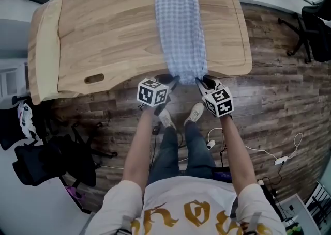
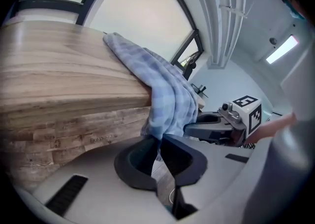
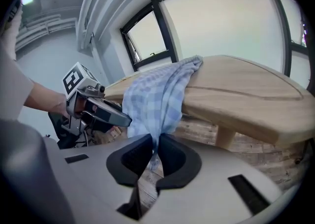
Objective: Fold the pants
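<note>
A pair of blue-and-white checked cloth pants lies lengthwise down the middle of a light, pale-wood tabletop. It is bunched into a narrow strip. Its near end spills over the tabletop's curved front edge and hangs just below it.

The left gripper is clenched on the left corner of that hanging end. In the left gripper view the two dark jaws meet on a pinch of the checked fabric, which rises from them up to the wooden edge.

The right gripper is clamped on the right corner, just beside the left one. In the right gripper view its jaws are pressed together on the cloth, which drapes down from the tabletop.

Each gripper shows in the other's view, close alongside. Their white cubes with black square markers sit above the person's wrists.

Below the tabletop is a dark wood-plank floor, with a white cable trailing across it at the right. A black office chair stands at the lower left.
</note>
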### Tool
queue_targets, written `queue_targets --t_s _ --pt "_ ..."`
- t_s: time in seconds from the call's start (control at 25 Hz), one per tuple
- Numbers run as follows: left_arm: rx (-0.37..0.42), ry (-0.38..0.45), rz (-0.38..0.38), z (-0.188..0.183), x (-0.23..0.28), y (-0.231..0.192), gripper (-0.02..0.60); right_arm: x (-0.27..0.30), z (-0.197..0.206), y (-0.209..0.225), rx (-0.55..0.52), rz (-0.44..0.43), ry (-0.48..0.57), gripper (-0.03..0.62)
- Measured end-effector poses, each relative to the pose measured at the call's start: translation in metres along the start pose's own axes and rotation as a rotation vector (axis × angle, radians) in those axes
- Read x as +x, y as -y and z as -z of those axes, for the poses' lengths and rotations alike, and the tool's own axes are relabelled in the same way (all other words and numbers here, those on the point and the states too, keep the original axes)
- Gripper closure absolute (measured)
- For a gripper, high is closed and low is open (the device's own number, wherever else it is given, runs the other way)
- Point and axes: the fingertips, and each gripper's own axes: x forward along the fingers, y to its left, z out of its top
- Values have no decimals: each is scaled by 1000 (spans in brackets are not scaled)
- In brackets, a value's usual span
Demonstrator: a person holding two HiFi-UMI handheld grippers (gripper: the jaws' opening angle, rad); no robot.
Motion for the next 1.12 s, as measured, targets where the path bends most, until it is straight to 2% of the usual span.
queue_targets --t_s 0.36,0.6,0.76,0.96,1.12 --pt "-25 -27 35 -4 -30 20 534 -22 -21 -24 2 -35 -18 553" --pt "76 -51 18 -25 -74 46 534 -54 -63 -41 -70 -35 1 553" --pt "133 -12 22 -55 -99 65 534 -73 -96 -47 -141 -4 16 553" --pt "198 28 16 -82 -128 82 534 -92 -127 -59 -161 28 62 554" --pt "224 37 39 -78 -145 96 534 -114 -135 -78 -170 42 74 554"
